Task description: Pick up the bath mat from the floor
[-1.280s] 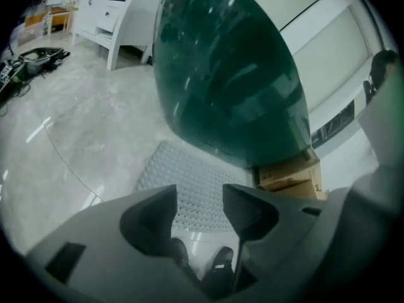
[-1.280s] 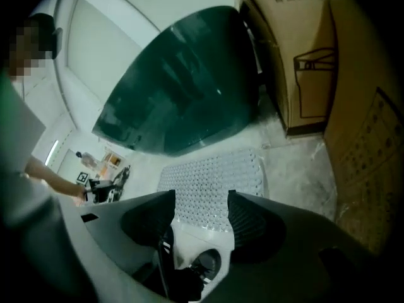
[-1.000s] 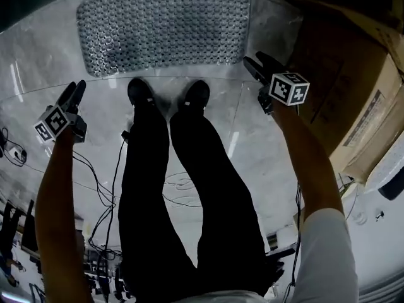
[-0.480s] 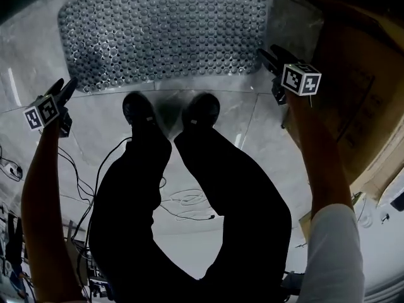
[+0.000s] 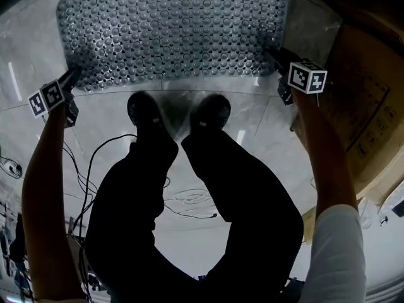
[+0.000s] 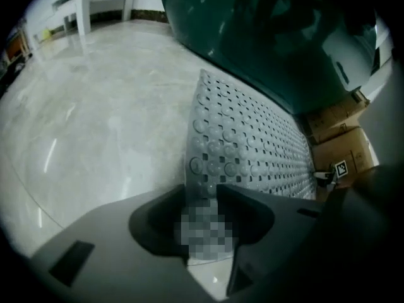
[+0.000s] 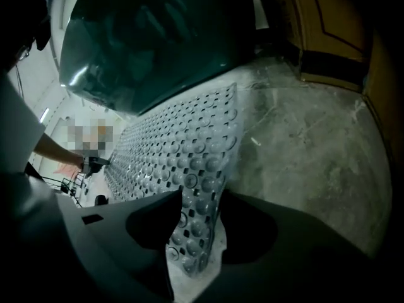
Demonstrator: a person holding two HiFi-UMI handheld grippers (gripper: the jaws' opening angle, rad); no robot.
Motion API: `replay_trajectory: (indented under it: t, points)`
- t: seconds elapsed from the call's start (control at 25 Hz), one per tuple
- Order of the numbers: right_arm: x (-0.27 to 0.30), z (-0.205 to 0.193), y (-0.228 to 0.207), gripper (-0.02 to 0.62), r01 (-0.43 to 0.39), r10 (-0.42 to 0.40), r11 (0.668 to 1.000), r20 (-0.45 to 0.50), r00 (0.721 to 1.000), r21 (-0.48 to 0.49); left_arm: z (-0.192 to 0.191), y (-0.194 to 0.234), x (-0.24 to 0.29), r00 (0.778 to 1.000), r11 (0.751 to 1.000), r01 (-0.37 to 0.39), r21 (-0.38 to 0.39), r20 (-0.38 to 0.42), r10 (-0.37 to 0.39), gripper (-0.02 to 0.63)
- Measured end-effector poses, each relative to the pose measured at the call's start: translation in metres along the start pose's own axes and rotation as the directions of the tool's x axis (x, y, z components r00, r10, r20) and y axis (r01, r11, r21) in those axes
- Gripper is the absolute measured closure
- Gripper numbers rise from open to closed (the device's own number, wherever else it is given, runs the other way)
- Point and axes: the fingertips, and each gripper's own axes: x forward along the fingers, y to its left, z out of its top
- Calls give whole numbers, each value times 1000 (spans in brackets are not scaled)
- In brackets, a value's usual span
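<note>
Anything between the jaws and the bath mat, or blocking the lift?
Nothing visible. Left gripper and right gripper each have a near corner of the bath mat between their jaws, which have just been closing. The person's shoes stand just short of the mat's edge, apparently not on it.

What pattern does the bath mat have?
The bath mat is pale grey, with rows of round bumps and holes; clearest in the right gripper view.
</note>
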Motion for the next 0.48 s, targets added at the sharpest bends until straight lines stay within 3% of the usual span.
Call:
replay_trajectory:
  t: [0.08, 0.12, 0.16, 0.2, 0.32, 0.48]
  points:
    - [2, -3, 7, 397, 5, -5, 1000, -23, 1000, 16, -5, 0, 2, 999, 999, -31, -12, -9, 31, 439]
    - [1, -3, 7, 436, 20, -20, 999, -22, 1000, 25, -6, 2, -1, 998, 998, -55, -17, -8, 55, 467]
    - [-1, 0, 6, 498, 35, -34, 999, -15, 999, 32, -4, 3, -6, 997, 997, -71, -28, 1, 71, 549]
    - [-5, 4, 5, 545, 41, -41, 999, -7, 999, 34, -2, 1, -11, 997, 996, -74, -43, 14, 75, 578]
    - [-18, 11, 14, 551, 39, -39, 999, 1, 999, 29, 4, -16, -27, 999, 998, -31, -61, 43, 33, 584]
    - [-46, 29, 40, 557, 53, -55, 997, 35, 998, 48, 20, -56, -59, 998, 999, 40, -6, 49, -40, 589]
